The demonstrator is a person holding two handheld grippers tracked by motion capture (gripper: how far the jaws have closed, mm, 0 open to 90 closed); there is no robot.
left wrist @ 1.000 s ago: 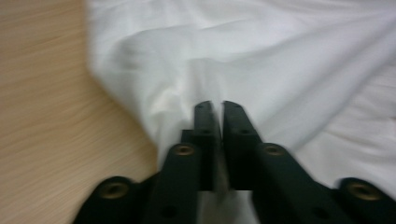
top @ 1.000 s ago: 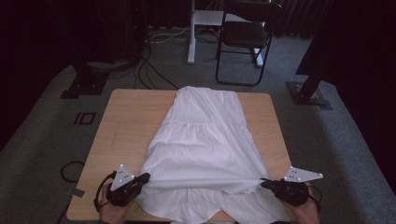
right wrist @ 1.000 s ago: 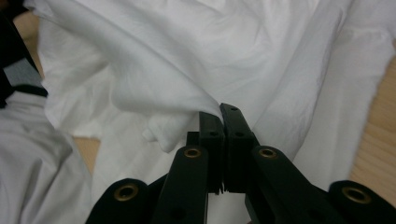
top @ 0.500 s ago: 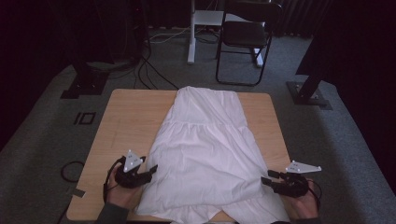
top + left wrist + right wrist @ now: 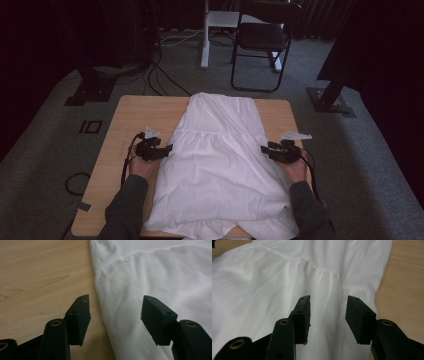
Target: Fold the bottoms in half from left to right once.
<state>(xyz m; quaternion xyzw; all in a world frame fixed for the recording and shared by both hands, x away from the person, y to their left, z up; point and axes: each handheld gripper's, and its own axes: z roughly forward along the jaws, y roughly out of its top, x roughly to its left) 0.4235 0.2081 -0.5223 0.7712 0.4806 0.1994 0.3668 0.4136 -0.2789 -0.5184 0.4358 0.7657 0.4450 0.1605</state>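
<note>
While the white dress lies spread flat along the middle of the wooden table, its narrow top reaches toward the upper centre of the high view and its wide hem runs off the lower edge of the frame, over the table's near edge. A gathered seam crosses the garment about a third of the way down, and soft creases fan out below it. At the left of the high view the left gripper sits at the dress's left edge, level with that seam; in the left gripper view its jaws stand well apart, one over bare wood and the other over the cloth, with the fabric's edge running between them and nothing pinched. At the right of the high view the right gripper rests at the opposite edge, and in the right gripper view its jaws are likewise spread, both over white cloth near the seam, holding nothing. Dark sleeves enter from the bottom. Beyond the table, on grey carpet, stands a black chair at upper centre.
</note>
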